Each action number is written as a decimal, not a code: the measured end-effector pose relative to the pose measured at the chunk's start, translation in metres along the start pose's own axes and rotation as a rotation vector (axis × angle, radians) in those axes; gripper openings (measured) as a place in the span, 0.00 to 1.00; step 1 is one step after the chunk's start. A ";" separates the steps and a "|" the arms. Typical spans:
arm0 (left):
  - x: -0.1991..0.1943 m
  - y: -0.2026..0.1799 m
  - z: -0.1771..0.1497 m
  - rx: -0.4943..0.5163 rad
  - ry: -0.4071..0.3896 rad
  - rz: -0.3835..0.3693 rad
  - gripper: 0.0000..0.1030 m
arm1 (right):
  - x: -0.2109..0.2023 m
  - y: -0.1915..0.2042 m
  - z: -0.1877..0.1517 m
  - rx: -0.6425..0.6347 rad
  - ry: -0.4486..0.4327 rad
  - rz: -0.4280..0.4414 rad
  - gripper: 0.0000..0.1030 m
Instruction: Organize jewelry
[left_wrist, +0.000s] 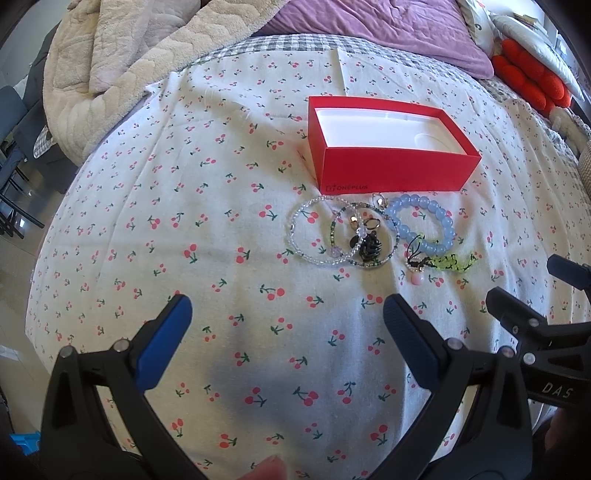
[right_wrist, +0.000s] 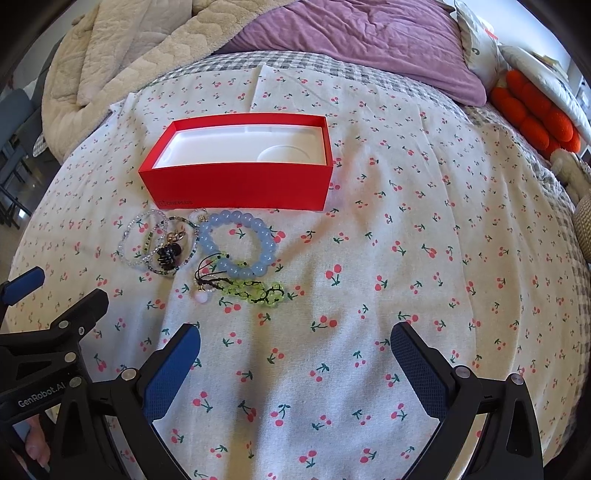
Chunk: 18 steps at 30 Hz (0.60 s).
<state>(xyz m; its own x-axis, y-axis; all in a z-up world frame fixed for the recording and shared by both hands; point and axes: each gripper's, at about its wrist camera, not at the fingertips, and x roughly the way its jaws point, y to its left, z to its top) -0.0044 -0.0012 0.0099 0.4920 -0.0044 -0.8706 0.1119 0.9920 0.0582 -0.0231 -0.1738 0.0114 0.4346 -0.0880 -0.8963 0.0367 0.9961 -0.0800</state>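
An open red box (left_wrist: 399, 168) with an empty white inside lies on the cherry-print bedsheet; it also shows in the right wrist view (right_wrist: 240, 184). In front of it lies a pile of jewelry: a clear bead bracelet (left_wrist: 295, 236) (right_wrist: 127, 242), a blue bead bracelet (left_wrist: 445, 225) (right_wrist: 264, 236), a green bead charm (left_wrist: 452, 262) (right_wrist: 258, 291), and dark charms (left_wrist: 369, 247) (right_wrist: 168, 256). My left gripper (left_wrist: 288, 314) is open, hovering nearer than the pile. My right gripper (right_wrist: 295, 343) is open, nearer and right of the pile. Neither holds anything.
A beige quilt (left_wrist: 122, 62) and a purple blanket (left_wrist: 369, 22) lie at the bed's far end. Orange cushions (left_wrist: 528, 81) sit at far right. The bedsheet (right_wrist: 424, 240) stretches wide to the right of the jewelry. A chair stands left of the bed.
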 end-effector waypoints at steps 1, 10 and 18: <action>0.000 0.000 0.000 -0.001 -0.001 0.001 1.00 | 0.001 0.000 0.000 -0.009 0.018 -0.016 1.00; -0.003 0.003 0.003 0.002 -0.012 -0.011 1.00 | -0.004 -0.001 0.004 -0.009 0.004 -0.011 1.00; -0.006 0.008 0.009 -0.002 -0.018 -0.045 1.00 | -0.011 -0.003 0.012 -0.020 -0.041 0.008 1.00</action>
<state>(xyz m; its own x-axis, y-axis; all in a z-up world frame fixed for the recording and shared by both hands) 0.0012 0.0055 0.0200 0.5020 -0.0508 -0.8634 0.1319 0.9911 0.0184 -0.0171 -0.1760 0.0273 0.4718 -0.0793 -0.8781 0.0155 0.9965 -0.0817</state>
